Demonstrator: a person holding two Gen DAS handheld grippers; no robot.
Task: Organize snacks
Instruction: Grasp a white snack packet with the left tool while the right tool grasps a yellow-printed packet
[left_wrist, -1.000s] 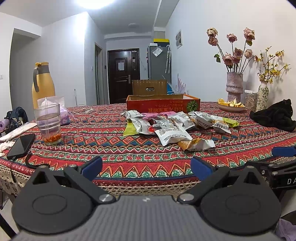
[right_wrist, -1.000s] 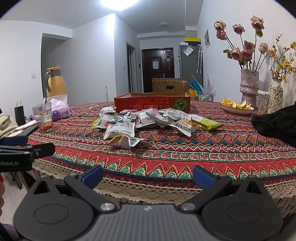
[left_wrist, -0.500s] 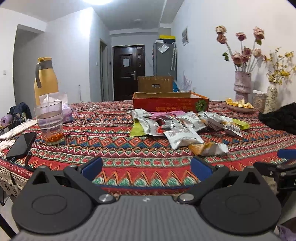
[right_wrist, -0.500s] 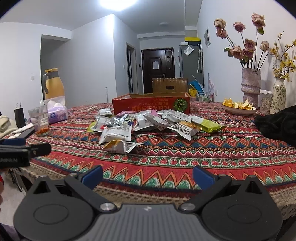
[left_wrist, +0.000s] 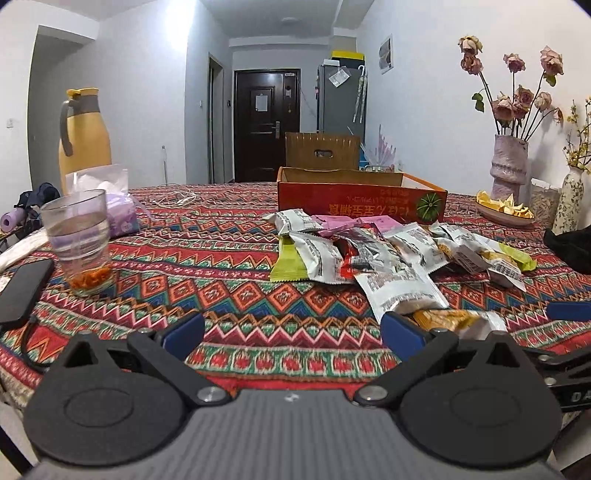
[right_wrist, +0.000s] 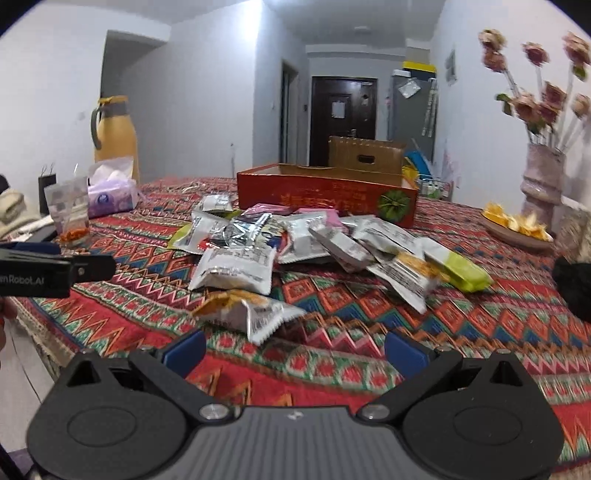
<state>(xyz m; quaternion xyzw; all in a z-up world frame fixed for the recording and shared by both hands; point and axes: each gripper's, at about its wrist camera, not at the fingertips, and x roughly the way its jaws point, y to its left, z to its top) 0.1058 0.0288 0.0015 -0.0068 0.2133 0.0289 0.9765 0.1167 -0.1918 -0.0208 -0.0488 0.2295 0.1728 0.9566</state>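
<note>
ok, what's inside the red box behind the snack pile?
Can't tell. Both views show the red box from low down: only its front wall, rim and a strip of bare brown inner wall show. Its floor is hidden. Snack packets lie on the tablecloth in front of it.

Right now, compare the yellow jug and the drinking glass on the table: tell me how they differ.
The yellow jug is opaque, with a grey handle and collar; the drinking glass is clear, without a handle. The jug stands taller and farther back, behind the tissue pack; the glass is nearer, beside the phone. The glass is open-topped, with orange bits at its bottom; the jug's contents are hidden. Both stand upright.
</note>
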